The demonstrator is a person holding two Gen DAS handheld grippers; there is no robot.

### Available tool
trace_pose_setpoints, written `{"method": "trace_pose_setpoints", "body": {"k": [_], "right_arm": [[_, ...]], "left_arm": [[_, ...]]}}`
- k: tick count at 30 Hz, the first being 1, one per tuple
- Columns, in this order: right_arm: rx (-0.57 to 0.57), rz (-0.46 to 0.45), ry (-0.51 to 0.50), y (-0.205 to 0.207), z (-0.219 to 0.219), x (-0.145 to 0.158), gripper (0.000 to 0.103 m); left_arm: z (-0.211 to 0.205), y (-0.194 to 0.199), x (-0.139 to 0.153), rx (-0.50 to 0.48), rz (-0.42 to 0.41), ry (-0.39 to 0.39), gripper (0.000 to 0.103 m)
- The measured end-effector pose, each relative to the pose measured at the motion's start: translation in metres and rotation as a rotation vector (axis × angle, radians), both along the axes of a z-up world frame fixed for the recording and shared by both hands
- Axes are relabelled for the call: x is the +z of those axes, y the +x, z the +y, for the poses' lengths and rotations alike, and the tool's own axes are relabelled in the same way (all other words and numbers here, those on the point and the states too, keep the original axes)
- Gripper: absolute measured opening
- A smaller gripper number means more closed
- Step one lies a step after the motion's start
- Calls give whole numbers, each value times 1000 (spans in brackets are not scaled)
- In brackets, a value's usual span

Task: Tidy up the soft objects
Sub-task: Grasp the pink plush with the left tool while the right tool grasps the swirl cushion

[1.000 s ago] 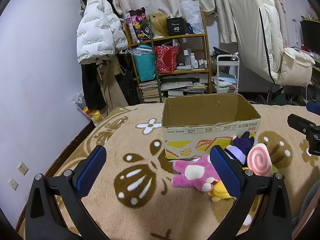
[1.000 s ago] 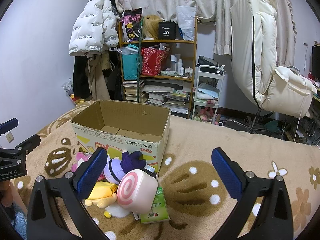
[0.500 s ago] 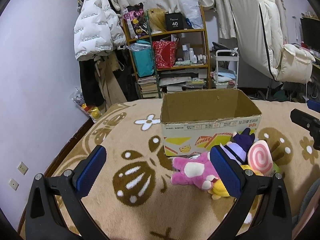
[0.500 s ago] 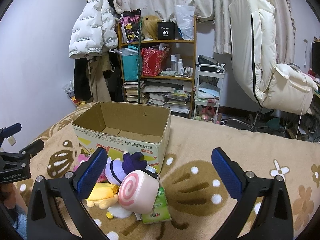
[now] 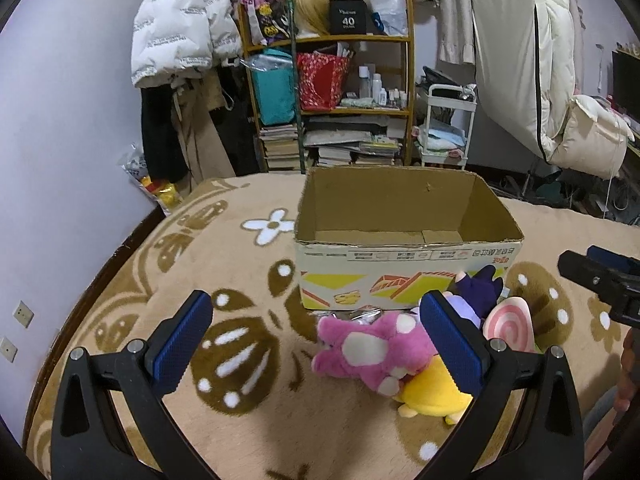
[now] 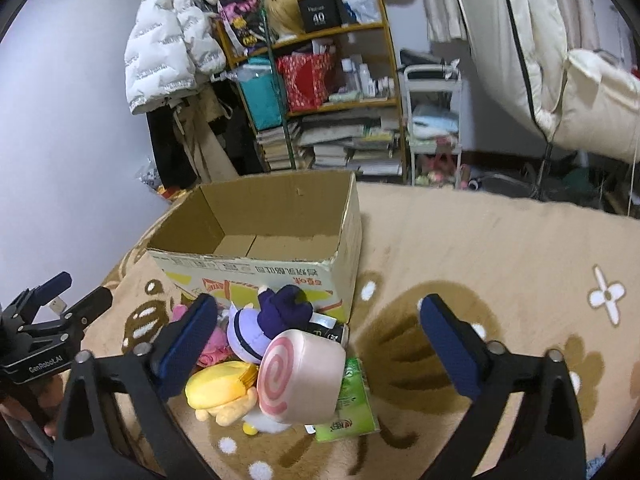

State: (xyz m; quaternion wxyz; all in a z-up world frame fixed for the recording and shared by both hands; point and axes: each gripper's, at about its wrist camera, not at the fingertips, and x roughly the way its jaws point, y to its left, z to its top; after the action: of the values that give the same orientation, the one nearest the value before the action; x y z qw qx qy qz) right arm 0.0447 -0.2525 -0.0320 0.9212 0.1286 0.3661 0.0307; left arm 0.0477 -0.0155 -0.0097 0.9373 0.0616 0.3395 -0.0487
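An open cardboard box [image 5: 408,264] [image 6: 256,268] stands on the beige patterned blanket, with nothing inside it. In front of it lies a pile of soft toys: a pink plush [image 5: 368,350], a yellow plush [image 5: 434,394] [image 6: 218,390], a purple plush [image 5: 476,290] [image 6: 272,322] and a pink swirl cushion [image 5: 510,324] [image 6: 300,376]. A green packet [image 6: 352,404] lies under the cushion. My left gripper [image 5: 316,340] is open, just left of the pile. Above the pile, my right gripper [image 6: 316,340] hangs open with the cushion between its fingers, untouched.
A wooden shelf [image 5: 332,92] crammed with books and bags stands behind the bed, next to a hanging white puffer jacket [image 5: 180,24]. A white cart [image 5: 448,128] and a cream chair [image 5: 532,64] are at the back right. The blanket [image 6: 500,248] stretches right of the box.
Both grippers have moved closer to the box and the toy pile, and the right one has tilted down over the swirl cushion. Both stay open; no toy has moved.
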Motion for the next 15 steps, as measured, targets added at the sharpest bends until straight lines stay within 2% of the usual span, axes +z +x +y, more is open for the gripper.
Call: {"method": "trace_pose_setpoints", "body": {"k": [3,5,15], "right_arm": [[11,41,17,9,0,-9,98],[19,69,27,16,2,-12,92],[36,193,36,35,5,-41,91]], "left_arm": [[-9,7,-8,-15,20,13,102],[-14,13,-15,-27,36,21,102],[-44,29,-45,-105,122,57,102]]}}
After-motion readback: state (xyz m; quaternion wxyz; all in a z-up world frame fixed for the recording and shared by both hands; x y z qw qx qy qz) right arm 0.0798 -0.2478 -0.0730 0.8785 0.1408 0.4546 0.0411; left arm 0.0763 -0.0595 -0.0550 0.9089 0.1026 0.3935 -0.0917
